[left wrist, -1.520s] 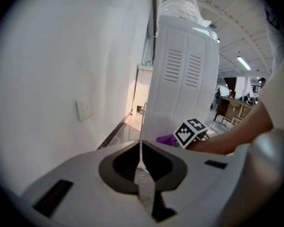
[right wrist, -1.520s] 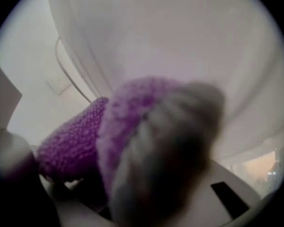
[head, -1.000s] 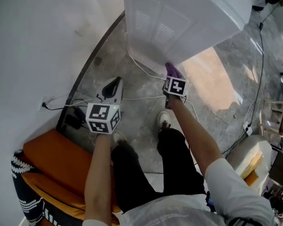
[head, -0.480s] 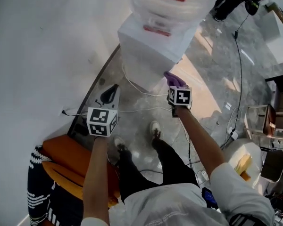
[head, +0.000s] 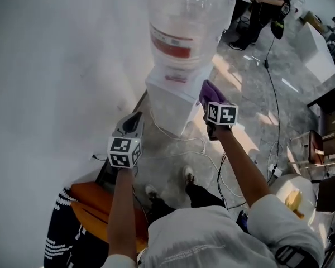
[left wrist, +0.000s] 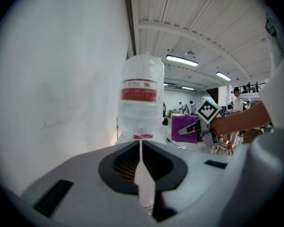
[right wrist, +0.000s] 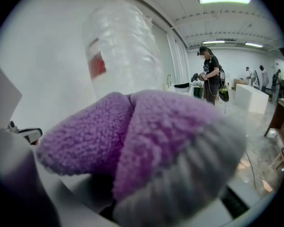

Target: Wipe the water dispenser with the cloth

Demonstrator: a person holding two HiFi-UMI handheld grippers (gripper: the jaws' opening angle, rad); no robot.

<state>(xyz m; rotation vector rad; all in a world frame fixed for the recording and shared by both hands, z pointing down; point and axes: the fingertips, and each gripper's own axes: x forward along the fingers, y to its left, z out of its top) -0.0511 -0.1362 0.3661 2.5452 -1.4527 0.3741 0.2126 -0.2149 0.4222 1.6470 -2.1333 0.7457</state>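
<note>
Head view: the water dispenser (head: 176, 102) carries a bottle (head: 181, 15) with a red label (head: 170, 44); the print is illegible. The right gripper (head: 211, 100) clamps the purple cloth (head: 209, 90) at the dispenser's top right edge; contact is unclear.
Left gripper view: the left gripper (left wrist: 143, 171) has its jaws together and empty.
Right gripper view: the cloth hides the jaws.

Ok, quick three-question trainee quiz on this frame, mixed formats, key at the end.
1. True or false: the left gripper has its jaws together, holding nothing.
2. What holds the purple cloth? A left gripper, B right gripper, C neither.
3. Fill in: the label band on the bottle atop the water dispenser is ___.
Key: 1 true; 2 B; 3 red.
</note>
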